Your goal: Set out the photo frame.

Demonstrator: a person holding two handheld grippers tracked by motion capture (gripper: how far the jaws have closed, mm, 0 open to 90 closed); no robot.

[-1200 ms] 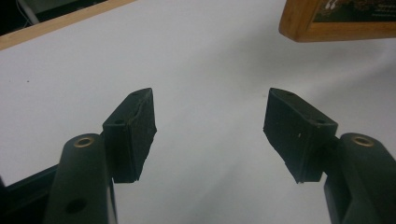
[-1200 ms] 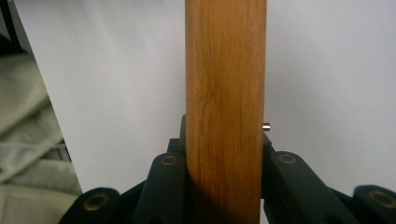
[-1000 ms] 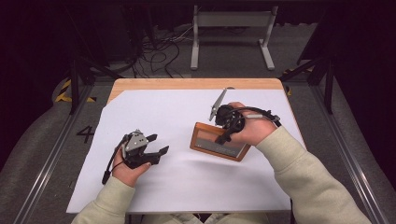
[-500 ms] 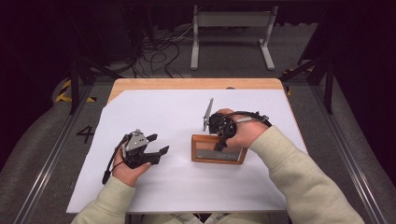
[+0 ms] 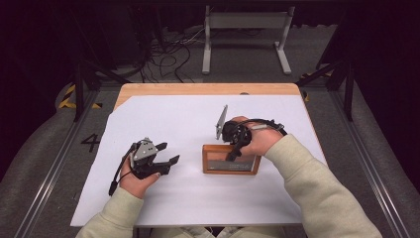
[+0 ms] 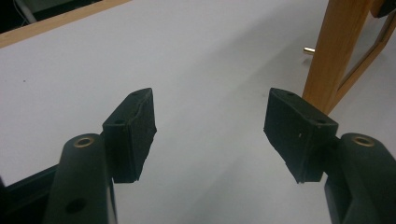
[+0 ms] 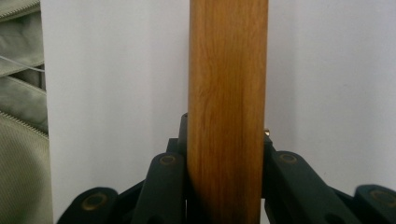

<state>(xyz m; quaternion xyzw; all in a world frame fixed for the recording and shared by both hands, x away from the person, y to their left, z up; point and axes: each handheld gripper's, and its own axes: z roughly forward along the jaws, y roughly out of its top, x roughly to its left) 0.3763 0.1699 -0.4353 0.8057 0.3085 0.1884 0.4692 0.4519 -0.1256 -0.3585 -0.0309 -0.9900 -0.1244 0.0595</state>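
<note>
On the white sheet (image 5: 163, 198) that covers the table (image 5: 198, 89), a wooden picture frame (image 5: 231, 159) stands on its long edge right of centre, its face turned toward the person. The right hand-held gripper (image 5: 232, 152) comes down on the frame's top rail near the middle and is clamped on it. In the right gripper view the wooden rail (image 7: 227, 112) runs straight up between the two black jaws, and both pads press against its sides. A grey plate (image 5: 221, 122) rises from that gripper's far side, and a black cable (image 5: 265, 122) loops over the right hand (image 5: 252, 141).

The left hand-held gripper (image 5: 167, 153) rests low over the sheet to the left of the frame, apart from it, with its jaws spread wide and nothing between them. In the left gripper view the two pads (image 6: 133, 130) stand well apart over bare white sheet, and one upright side of the frame (image 6: 334, 56) shows beyond the right-hand jaw, near it but not touching. Cream sleeves (image 5: 317, 188) cover both forearms.
</note>
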